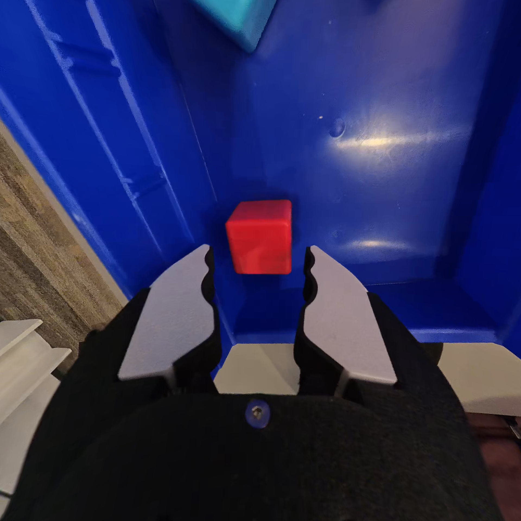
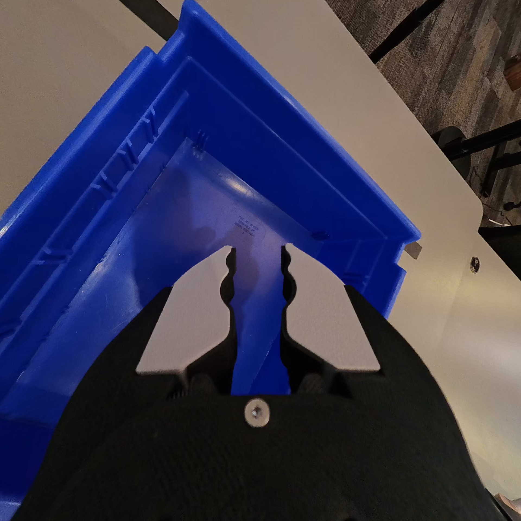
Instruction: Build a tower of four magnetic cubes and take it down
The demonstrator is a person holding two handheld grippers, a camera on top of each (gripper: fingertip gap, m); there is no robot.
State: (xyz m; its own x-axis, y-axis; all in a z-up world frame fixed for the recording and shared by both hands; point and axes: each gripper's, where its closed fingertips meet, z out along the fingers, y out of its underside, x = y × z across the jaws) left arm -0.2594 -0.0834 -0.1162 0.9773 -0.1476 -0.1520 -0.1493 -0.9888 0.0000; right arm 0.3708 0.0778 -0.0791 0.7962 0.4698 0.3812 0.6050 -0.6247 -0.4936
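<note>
I have the left gripper [image 1: 258, 249] spread wide and empty over the blue bin [image 1: 366, 169]. The red cube [image 1: 260, 239] sits on the bin floor at 12 o'clock from the tips, just past them and touching neither finger. A teal cube [image 1: 242, 19] lies well beyond, also near 12 o'clock, cut off by the frame edge. My right gripper [image 2: 258, 249] stands narrowly parted and empty above the bin [image 2: 239, 93], which rests on the white table [image 2: 352, 112].
</note>
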